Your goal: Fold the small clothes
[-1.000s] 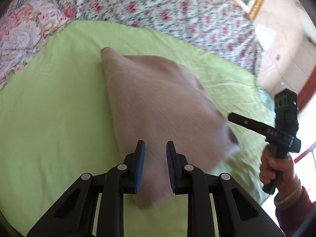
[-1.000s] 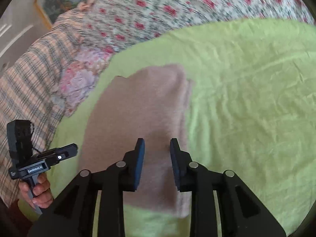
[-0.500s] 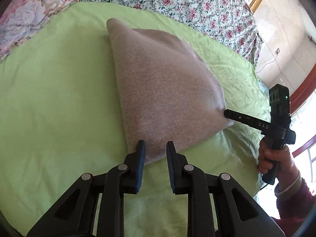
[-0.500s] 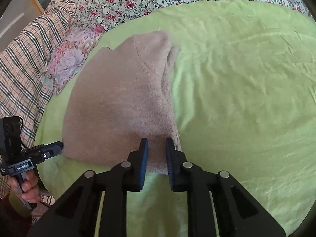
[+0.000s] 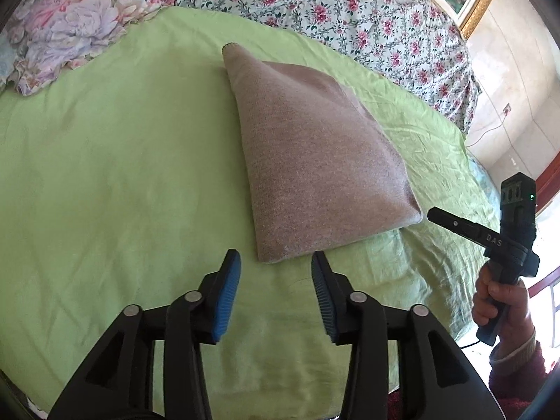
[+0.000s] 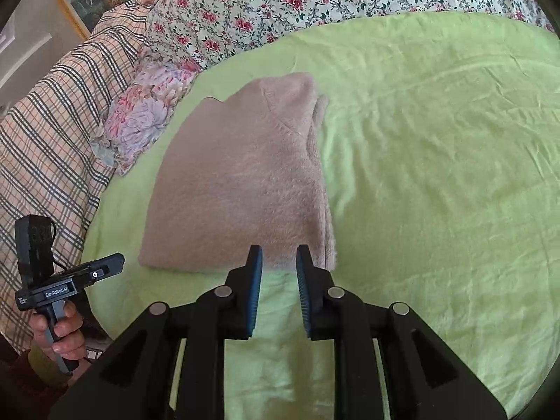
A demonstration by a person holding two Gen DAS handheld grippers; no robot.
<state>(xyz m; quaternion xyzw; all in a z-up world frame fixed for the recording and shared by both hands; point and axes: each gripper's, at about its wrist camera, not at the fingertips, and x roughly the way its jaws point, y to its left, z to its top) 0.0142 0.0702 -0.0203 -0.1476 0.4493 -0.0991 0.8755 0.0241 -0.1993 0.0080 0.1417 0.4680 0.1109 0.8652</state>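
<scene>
I see one folded beige garment [image 5: 315, 171] lying flat on the green sheet [image 5: 115, 175], with wide bare sheet around it on every side. My left gripper [image 5: 275, 266] is released, its jaws wide apart, just before the near corner of the garment and not touching it. My right gripper [image 6: 279, 257] has a narrower gap and grasps nothing; its tips are at the near edge of the garment. Only the right view shows the checked blanket [image 6: 52, 122]; both views show the floral cover [image 5: 350, 10].
</scene>
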